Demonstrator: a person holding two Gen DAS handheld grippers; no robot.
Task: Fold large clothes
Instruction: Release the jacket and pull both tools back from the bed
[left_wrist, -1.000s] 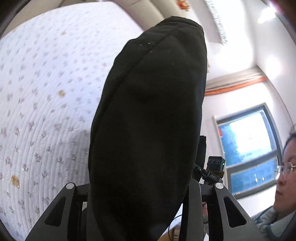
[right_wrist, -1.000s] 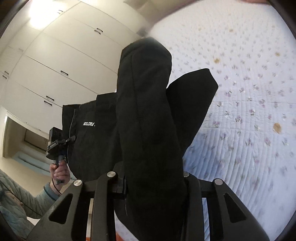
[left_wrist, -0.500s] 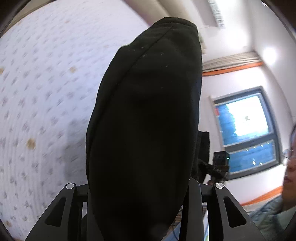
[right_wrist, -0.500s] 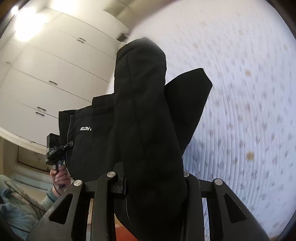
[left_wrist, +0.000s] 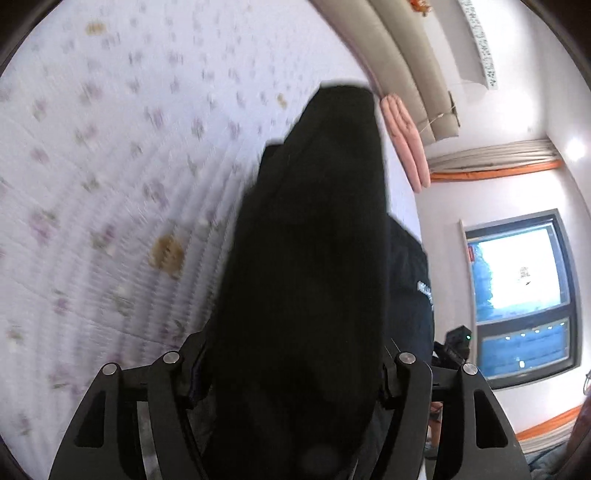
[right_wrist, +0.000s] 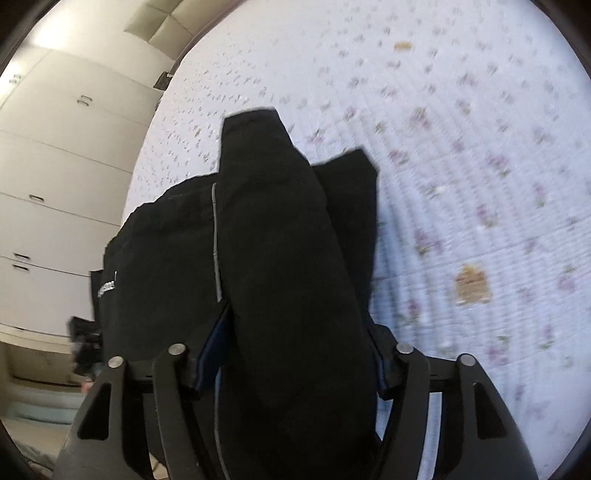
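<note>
My 2 jaws have just been opening, 1 black, thick, soft garment (left_wrist: 306, 266) bunched between both. Pads' contact: can't tell. It hangs over quilted floral bed (right_wrist: 461, 155) w/ brown spots.

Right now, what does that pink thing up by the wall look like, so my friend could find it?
In the left wrist view, find the white flowered quilt covering the bed, then follow it up to the beige padded headboard. Lying against the headboard, above the black jacket, is a long pink ribbed cushion, the only pink thing there.
</note>
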